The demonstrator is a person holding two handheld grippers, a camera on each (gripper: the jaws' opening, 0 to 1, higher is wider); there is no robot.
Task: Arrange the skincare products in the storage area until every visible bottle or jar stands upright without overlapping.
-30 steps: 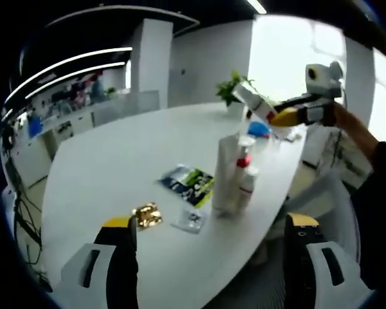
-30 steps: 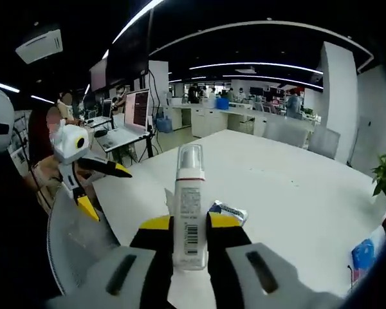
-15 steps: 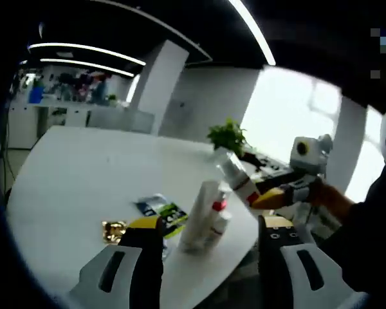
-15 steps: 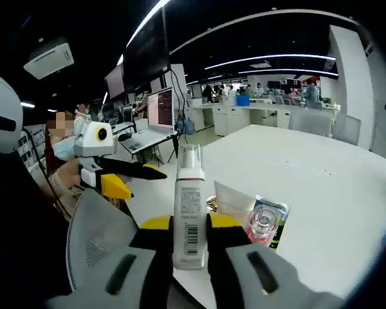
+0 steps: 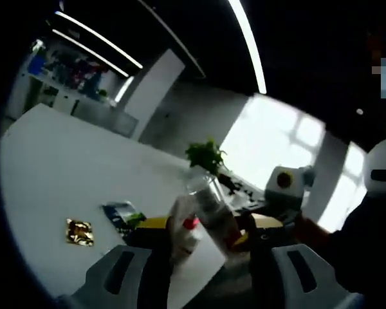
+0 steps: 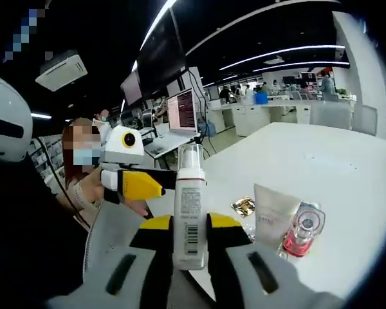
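Note:
My right gripper [image 6: 190,225] is shut on a white pump bottle [image 6: 190,193] with a clear cap, holding it upright in the air at the table's edge. In the left gripper view that bottle [image 5: 213,212] leans between the spread jaws of my open left gripper [image 5: 209,226], and the right gripper [image 5: 241,237] holds its lower end. The left gripper [image 6: 148,185] reaches in from the left, its tip right beside the bottle's upper body. On the table stand a white tube [image 6: 273,211] and a red-pump bottle [image 6: 302,228], also seen as the tube [image 5: 179,222] and red pump [image 5: 190,224].
A gold sachet [image 5: 79,232] and a blue-green sachet [image 5: 119,212] lie on the white table [image 5: 58,161]. The gold sachet [image 6: 243,206] sits next to the tube. A potted plant [image 5: 206,156] stands at the far edge. A person's hand [image 6: 83,193] holds the left gripper.
The left gripper has closed in on the held bottle, which now sits between its jaws. The right gripper keeps its hold and has turned toward the tube and red-pump bottle.

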